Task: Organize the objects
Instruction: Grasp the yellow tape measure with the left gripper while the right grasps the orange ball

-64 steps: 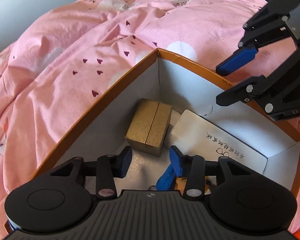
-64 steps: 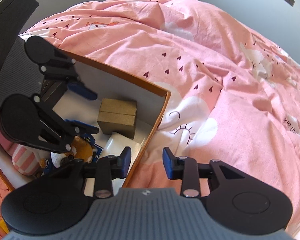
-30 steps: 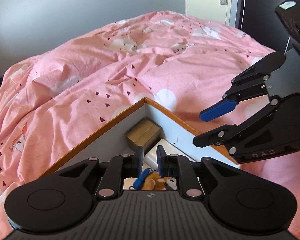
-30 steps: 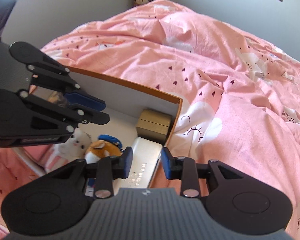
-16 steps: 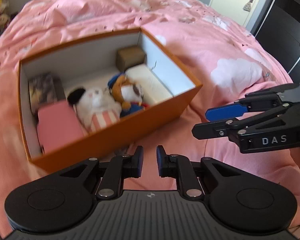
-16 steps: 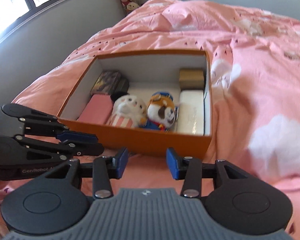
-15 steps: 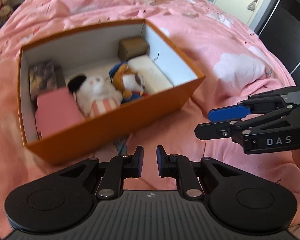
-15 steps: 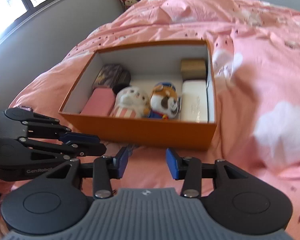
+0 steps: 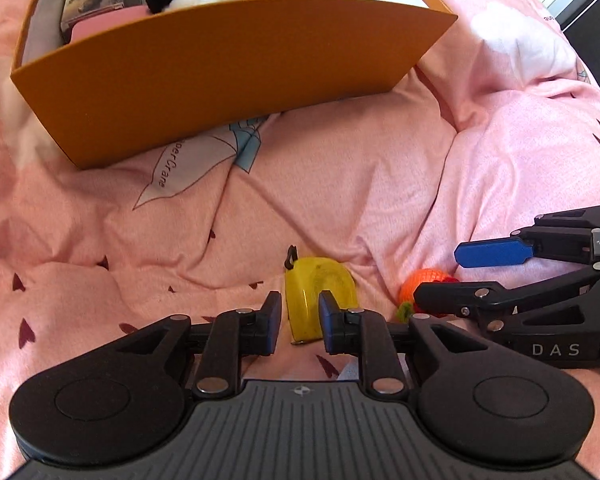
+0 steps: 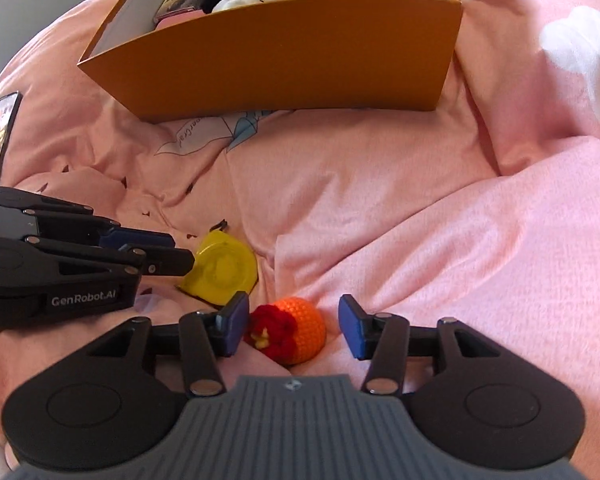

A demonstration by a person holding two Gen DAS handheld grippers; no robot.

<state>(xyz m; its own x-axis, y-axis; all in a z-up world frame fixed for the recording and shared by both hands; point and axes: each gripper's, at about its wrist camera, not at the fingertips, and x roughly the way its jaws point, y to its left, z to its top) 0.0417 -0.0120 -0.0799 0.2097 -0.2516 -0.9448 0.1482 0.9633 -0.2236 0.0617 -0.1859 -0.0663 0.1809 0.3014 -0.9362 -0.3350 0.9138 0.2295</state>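
Orange box (image 10: 284,52) blocks ahead, bare duvet (image 10: 440,220) right

The left tool (image 9: 300,322) points steeply down, its blue pads (image 9: 274,322) a narrow gap apart and opening; a yellow object sits in the gap, with neither pad pressing on it. The right tool (image 10: 294,326) also points steeply down just beside it, its pads (image 10: 350,332) spread wider and opening, with an orange and red ball between them but clear of both. Each tool's black fingers show in the other's view, side by side.
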